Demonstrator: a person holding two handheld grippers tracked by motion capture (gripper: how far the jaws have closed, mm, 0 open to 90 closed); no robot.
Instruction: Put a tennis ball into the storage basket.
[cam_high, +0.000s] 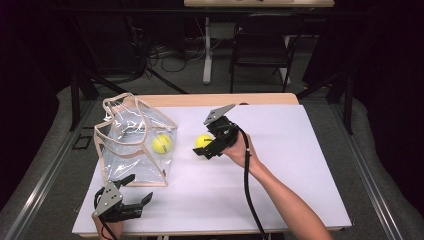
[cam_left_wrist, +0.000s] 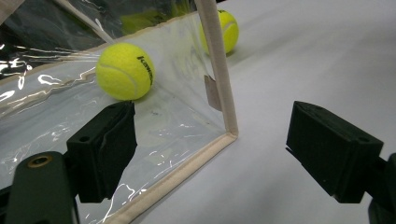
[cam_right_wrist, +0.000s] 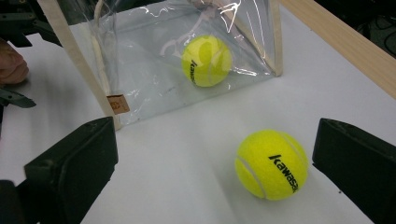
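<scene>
Right gripper (cam_high: 204, 148) sits mid-table, jaws wide apart, nothing clamped. In the right gripper view the loose yellow felt tennis ball (cam_right_wrist: 272, 164) lies on the white table surface (cam_right_wrist: 187, 163) between the two black jaws, closer to the right-hand one, not visibly touching either. In the high view this ball (cam_high: 203, 141) is just beside the gripper's tip, to the right of the bag.

Left gripper (cam_high: 137, 193) is at the near left table edge, jaws spread, holding nothing. Its view shows the near bottom corner of the clear plastic tote bag with beige fabric trim (cam_left_wrist: 219, 70) between the jaws, apart from both.

Second yellow tennis ball (cam_left_wrist: 125, 71) lies inside the bag on its floor, seen through the clear wall; in the high view it (cam_high: 161, 143) is near the bag's right side.

Balls: bright yellow, fuzzy, white seam, black "Kawasaki"-type lettering, partly readable. Bag: see-through, glossy with reflections, standing upright, top open, small tan tag (cam_right_wrist: 117, 103) on one edge seam.

Count: two tennis balls, one bag, two grippers.
</scene>
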